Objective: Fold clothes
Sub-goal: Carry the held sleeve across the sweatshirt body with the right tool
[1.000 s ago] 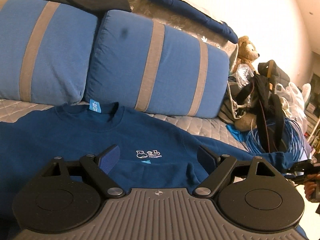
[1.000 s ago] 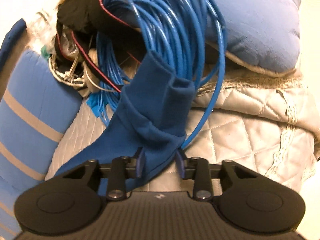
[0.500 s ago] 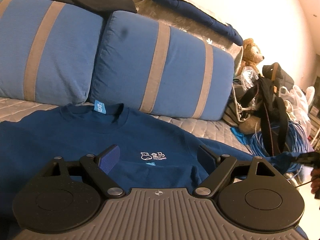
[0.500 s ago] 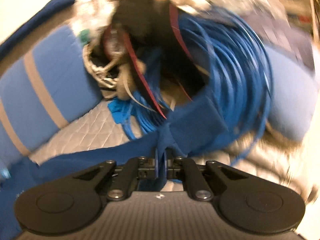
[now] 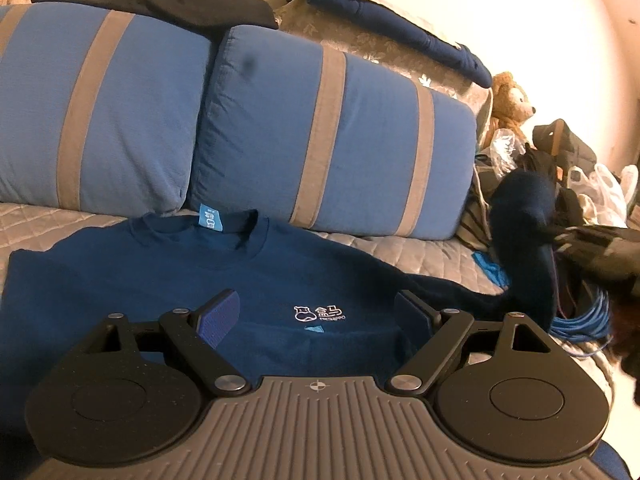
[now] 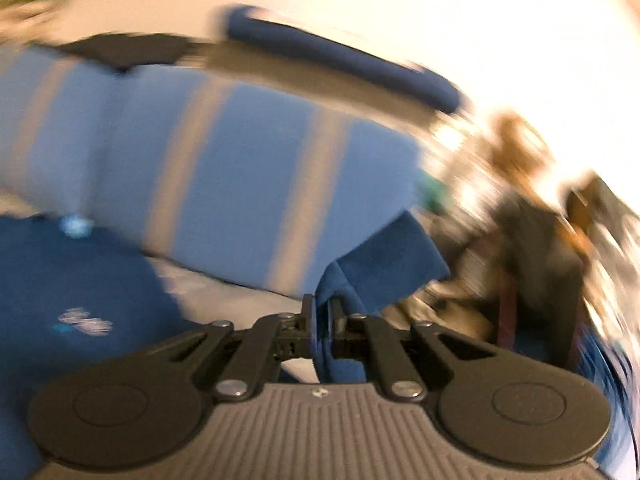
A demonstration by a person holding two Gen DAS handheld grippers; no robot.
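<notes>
A navy sweatshirt (image 5: 256,276) with a small white chest logo lies front up on the quilted bed. My left gripper (image 5: 316,312) hovers open over its lower chest, with nothing between the fingers. The sweatshirt's right sleeve (image 5: 524,240) is lifted off the bed at the right edge of the left wrist view, where my right gripper (image 5: 560,236) pinches its cuff. In the blurred right wrist view, my right gripper (image 6: 322,316) is shut on the sleeve cuff (image 6: 384,268), and the sweatshirt body (image 6: 72,288) lies at lower left.
Two blue pillows with grey stripes (image 5: 328,140) lean against the headboard behind the sweatshirt. Dark clothes (image 5: 396,28) lie on top of them. At the right are a teddy bear (image 5: 512,100), bags and a coil of blue cable (image 5: 580,316).
My right gripper closed on the sleeve cuff, rolled upright, and swung up and left, lifting the sleeve off the cable pile. The left gripper stayed put.
</notes>
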